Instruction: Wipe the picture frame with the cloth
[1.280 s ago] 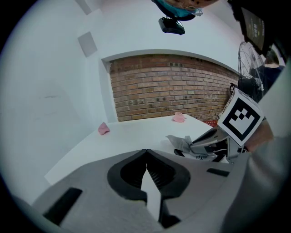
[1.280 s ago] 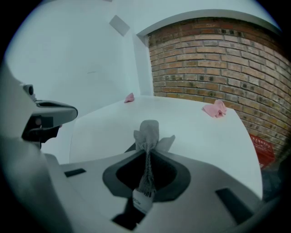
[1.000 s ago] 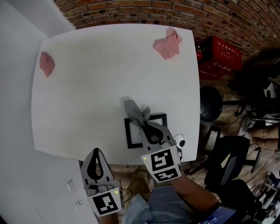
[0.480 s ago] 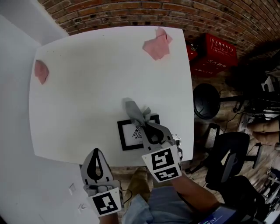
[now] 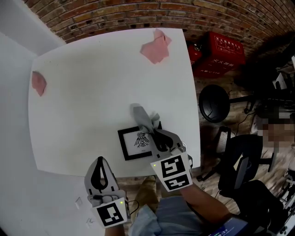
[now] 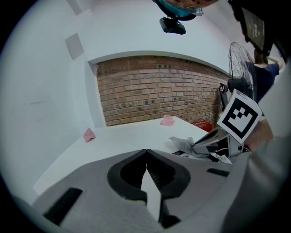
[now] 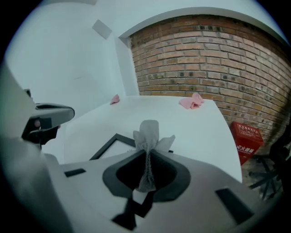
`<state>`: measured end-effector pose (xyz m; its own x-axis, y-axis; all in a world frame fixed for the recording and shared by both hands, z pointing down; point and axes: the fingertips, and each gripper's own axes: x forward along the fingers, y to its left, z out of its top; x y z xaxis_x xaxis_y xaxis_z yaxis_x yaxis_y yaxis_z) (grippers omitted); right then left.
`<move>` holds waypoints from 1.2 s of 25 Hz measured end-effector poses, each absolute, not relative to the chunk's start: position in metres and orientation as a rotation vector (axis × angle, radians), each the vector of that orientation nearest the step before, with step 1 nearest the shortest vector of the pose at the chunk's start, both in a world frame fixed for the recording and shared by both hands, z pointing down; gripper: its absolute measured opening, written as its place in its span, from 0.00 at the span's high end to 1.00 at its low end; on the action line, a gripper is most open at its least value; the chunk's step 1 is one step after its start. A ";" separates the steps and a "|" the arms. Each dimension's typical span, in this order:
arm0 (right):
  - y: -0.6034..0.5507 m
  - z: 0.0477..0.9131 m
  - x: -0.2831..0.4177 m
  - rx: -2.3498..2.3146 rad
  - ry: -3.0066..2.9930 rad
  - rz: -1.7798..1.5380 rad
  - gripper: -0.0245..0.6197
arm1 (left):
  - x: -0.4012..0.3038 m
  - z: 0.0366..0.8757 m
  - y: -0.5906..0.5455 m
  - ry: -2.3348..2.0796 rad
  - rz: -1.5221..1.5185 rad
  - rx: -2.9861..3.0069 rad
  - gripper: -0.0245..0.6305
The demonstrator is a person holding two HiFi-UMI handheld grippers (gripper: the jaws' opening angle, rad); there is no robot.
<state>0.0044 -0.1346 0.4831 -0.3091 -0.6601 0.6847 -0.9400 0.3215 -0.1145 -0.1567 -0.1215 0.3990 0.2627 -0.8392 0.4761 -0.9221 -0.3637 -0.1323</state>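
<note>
- Near the white table's (image 5: 92,92) near edge, right of its middle, the picture frame (image 5: 131,147) lies flat. It has a black border, a white mat and a small dark emblem in the centre.
- Its long axis runs left to right, with the right end swung slightly toward the far side. The emblem's top points toward the far edge.
- My right gripper (image 5: 154,133) is clenched on the grey cloth (image 5: 142,117). In the right gripper view the cloth (image 7: 148,132) runs as a thin pleated strip between the jaws and fans out past their tips.
- The cloth's long axis slants from the jaws toward the far left, and its free end reaches beyond the frame's far edge. I cannot tell whether that end touches the table.
- My left gripper (image 5: 101,160) hangs at the table's near edge, left of the frame and apart from it. The left gripper view shows its jaws pressed together on nothing.
- The frame's right end is covered by the cloth and my right gripper, so neither right corner shows. The emblem is too small to make out.
- One crumpled pink cloth (image 5: 154,47) lies by the far right corner of the table, and another pink cloth (image 5: 38,83) lies at the left edge. Both are well apart from the frame.
- Right of the table, a red crate (image 5: 219,54) and a black office chair (image 5: 239,161) stand on the floor. A brick wall (image 5: 138,14) runs along the far side.
</note>
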 end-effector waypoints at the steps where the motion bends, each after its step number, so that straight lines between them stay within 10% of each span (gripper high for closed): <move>1: -0.134 0.483 0.006 1.412 -2.063 0.699 0.90 | -0.155 0.399 -0.122 -1.657 0.717 2.358 0.95; 30: -0.095 0.413 0.085 1.730 -1.994 0.646 0.90 | -0.102 0.330 -0.115 -1.572 0.586 2.657 0.95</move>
